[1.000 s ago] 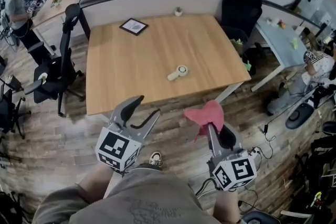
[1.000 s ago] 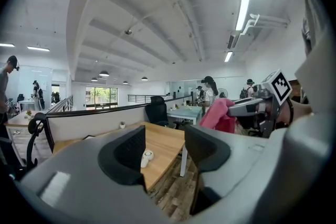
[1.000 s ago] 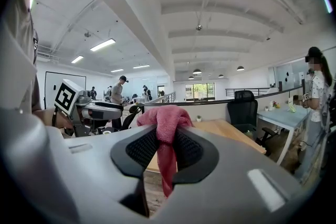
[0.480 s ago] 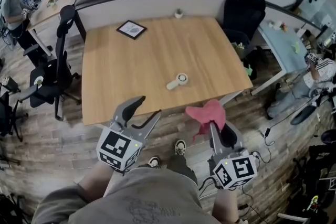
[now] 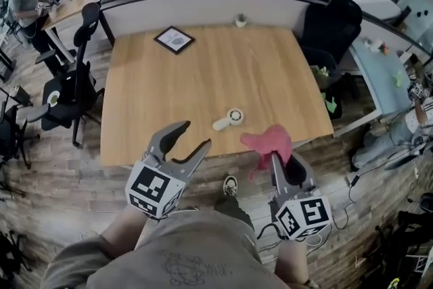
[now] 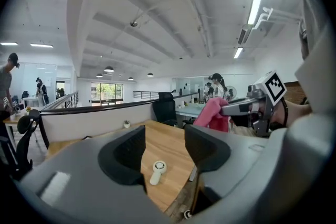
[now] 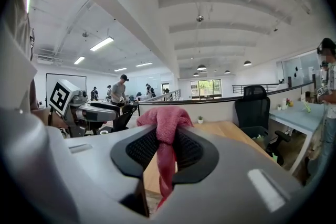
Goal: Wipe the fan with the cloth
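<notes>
Pink cloth point(image 5: 267, 141) is clamped between the right gripper point(image 5: 276, 160) jaws, near the table point(image 5: 169, 84) front edge. Left gripper point(image 5: 194, 135) jaws stand apart, empty. Fan point(image 5: 229, 120) lies flat on the table.

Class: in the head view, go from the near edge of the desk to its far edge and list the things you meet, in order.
cloth → fan → frame → pot

Left tongs point(image 5: 195, 133) agape, right tongs point(image 5: 277, 158) tight on cloth point(image 5: 269, 140)
</notes>
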The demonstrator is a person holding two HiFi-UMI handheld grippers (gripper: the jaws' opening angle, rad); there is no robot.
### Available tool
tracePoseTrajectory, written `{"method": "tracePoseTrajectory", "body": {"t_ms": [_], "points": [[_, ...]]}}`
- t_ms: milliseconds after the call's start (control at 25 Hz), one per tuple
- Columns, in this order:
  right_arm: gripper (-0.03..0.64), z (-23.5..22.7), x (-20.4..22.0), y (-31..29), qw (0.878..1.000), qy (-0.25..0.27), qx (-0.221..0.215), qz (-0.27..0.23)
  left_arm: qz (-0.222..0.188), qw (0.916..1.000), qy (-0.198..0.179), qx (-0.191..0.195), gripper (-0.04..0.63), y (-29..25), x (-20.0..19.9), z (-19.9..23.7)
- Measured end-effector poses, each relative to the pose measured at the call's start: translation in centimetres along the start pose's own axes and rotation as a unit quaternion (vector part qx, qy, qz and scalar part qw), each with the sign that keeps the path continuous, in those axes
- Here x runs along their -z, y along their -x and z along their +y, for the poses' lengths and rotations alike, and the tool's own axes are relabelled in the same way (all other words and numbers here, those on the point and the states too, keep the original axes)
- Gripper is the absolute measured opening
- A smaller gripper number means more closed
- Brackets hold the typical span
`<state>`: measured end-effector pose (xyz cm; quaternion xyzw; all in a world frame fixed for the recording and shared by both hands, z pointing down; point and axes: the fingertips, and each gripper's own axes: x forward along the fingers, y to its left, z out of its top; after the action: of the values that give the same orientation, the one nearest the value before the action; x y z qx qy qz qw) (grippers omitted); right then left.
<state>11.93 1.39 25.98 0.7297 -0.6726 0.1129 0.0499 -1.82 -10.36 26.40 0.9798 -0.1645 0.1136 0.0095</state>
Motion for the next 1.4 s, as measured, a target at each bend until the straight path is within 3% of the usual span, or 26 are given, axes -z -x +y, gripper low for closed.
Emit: {"method": "tracePoseTrajectory", "body": {"t_ms": [360,760,1400], "points": [[0.084,-6.8,-1.8,-7.7,0.996,0.019,-0.082,0.012,-0.009,0.9973,0.021,-0.070,0.236,-6.7,-1.7,2.0],[0.084,-10.6,-2.6,-13.1,0.984,0.037,-0.173,0.024,0.005,0.9861,0.052,-0.158,0.236,-10.4,-1.2,3.2],[0.084,-12.4,-1.0,-12.5,0.981,0.040,-0.187,0.028,0.024,0.9818,0.054,-0.180,0.236,-11.2,0.5,1.5]]}}
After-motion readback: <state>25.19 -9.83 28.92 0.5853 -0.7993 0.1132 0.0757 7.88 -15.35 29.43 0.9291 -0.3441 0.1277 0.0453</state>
